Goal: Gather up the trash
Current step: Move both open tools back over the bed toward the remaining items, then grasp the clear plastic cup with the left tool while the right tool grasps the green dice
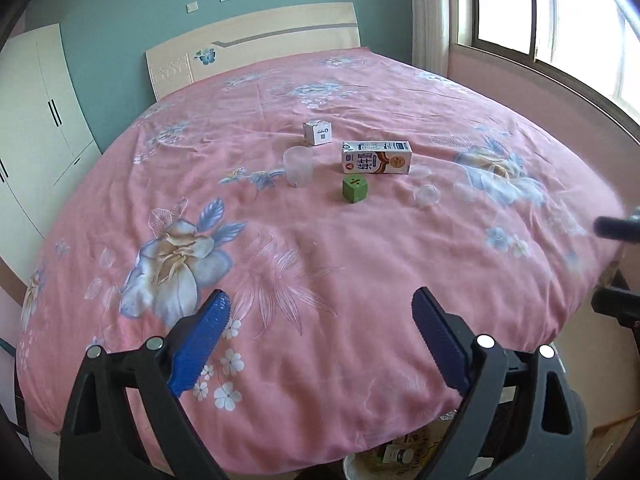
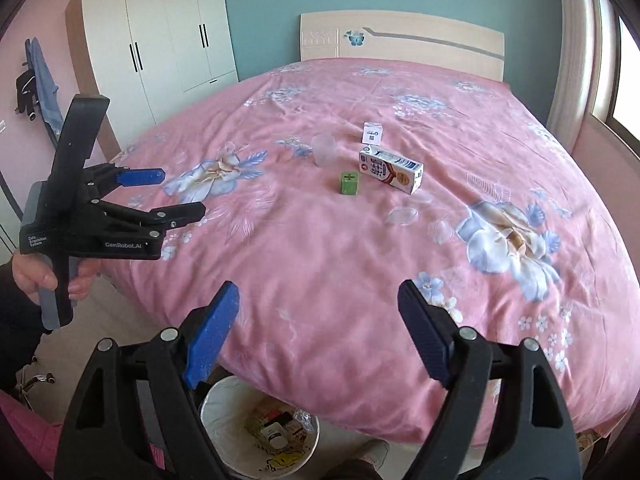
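On the pink flowered bed [image 1: 320, 248] lie a milk carton [image 1: 376, 157] on its side, a small green box [image 1: 355, 189], a small white box [image 1: 317, 132], an upright clear plastic cup [image 1: 298, 166] and a clear cup on its side [image 1: 426, 195]. They also show in the right wrist view: carton [image 2: 391, 170], green box [image 2: 349, 183], white box [image 2: 371, 133], upright cup [image 2: 324, 149], tipped cup [image 2: 401, 214]. My left gripper [image 1: 322, 312] is open and empty over the bed's near part; it also shows in the right wrist view [image 2: 182, 194]. My right gripper [image 2: 318, 304] is open and empty.
A white bin [image 2: 224, 412] with trash in it stands on the floor at the bed's foot, below my right gripper; it also shows in the left wrist view [image 1: 352, 466]. A white wardrobe [image 2: 168, 28] stands left, the headboard [image 2: 400, 36] at the back, a window [image 1: 560, 20] right.
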The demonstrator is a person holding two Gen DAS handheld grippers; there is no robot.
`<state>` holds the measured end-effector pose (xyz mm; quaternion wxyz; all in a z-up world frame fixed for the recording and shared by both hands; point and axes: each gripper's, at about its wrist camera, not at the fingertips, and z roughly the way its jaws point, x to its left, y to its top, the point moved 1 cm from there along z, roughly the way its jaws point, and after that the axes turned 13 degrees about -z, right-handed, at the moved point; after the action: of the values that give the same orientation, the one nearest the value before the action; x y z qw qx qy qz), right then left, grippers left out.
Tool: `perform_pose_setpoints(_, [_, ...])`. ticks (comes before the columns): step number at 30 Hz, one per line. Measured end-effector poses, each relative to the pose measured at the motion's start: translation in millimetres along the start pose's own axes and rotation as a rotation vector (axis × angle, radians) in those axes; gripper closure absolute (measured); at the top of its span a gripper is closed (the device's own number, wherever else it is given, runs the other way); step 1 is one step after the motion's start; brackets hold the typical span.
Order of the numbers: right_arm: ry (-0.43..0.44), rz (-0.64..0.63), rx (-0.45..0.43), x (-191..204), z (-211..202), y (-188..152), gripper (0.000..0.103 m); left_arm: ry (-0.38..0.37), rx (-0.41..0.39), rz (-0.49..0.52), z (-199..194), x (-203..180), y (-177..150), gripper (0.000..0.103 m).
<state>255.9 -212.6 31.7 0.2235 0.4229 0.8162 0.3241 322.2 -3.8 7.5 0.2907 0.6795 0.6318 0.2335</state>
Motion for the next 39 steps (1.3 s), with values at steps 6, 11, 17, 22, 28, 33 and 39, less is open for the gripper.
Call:
perform_pose_setpoints(6, [0.010, -0.027, 0.031, -9, 61, 22, 0.022, -0.013, -0.012, 0.010, 57, 9, 31, 0.009])
perform_pose_setpoints(11, [0.039, -0.015, 0.071, -20, 121, 32, 0.022, -0.054, -0.006, -0.049, 113, 27, 55, 0.009])
perform_pose_setpoints(17, [0.054, 0.008, 0.093, -43, 192, 51, 0.022, -0.077, -0.008, -0.044, 182, 34, 81, 0.009])
perform_pose_setpoints(22, [0.059, 0.035, 0.113, -62, 247, 68, 0.022, -0.120, 0.004, -0.049, 229, 31, 102, 0.009])
perform_pose_setpoints(28, [0.050, 0.054, 0.142, -74, 299, 85, 0.022, -0.109, 0.028, -0.026, 276, 24, 125, 0.009])
perform_pose_setpoints(33, [0.057, 0.124, 0.139, -87, 328, 96, 0.022, -0.148, 0.041, -0.091, 294, 23, 140, 0.010])
perform_pose_setpoints(39, [0.048, 0.161, 0.159, -91, 343, 99, 0.050, -0.156, 0.097, -0.100, 311, 17, 140, 0.050])
